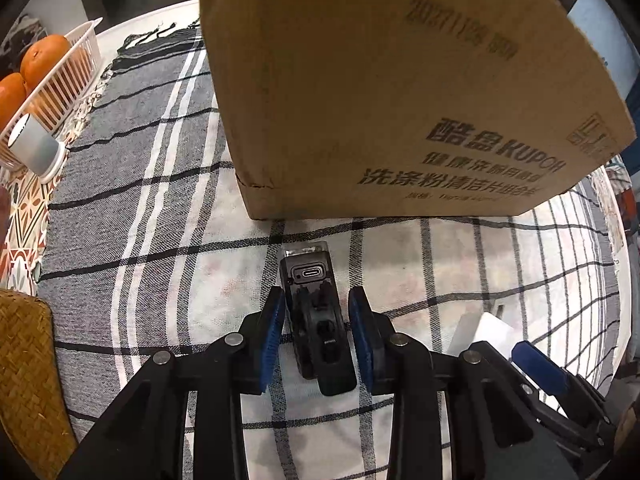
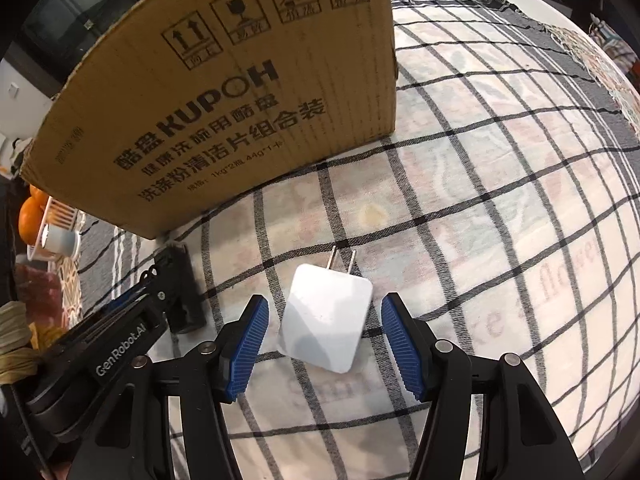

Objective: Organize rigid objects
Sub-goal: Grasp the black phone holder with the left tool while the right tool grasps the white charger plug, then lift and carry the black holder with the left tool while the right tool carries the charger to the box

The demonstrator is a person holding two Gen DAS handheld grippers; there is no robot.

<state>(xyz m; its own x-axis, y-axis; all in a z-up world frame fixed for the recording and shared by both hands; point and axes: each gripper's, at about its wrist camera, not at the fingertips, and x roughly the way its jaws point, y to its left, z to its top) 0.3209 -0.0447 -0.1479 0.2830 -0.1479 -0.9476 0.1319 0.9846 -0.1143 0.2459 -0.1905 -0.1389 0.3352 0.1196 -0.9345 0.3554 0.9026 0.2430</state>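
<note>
A black device (image 1: 316, 320) with a USB-C port on its far end lies on the checked cloth (image 1: 160, 220), just in front of a cardboard box (image 1: 400, 80). My left gripper (image 1: 316, 295) straddles it, blue pads close on both sides, with a thin gap showing at the right pad (image 1: 360, 328). A white wall charger (image 2: 326, 320), prongs pointing away, lies flat on the cloth. My right gripper (image 2: 325, 302) stands open around it, with clear gaps on both sides. The right wrist view also shows the black device (image 2: 184, 280) at the left, beside the left gripper's arm.
The box (image 2: 224, 100) stands upright close behind both objects. At the far left, a white basket (image 1: 76, 60) holds oranges, with a grey-and-white cylinder (image 1: 36, 148) against it. A woven mat (image 1: 24, 360) lies at the near left. Open cloth stretches to the right (image 2: 500, 200).
</note>
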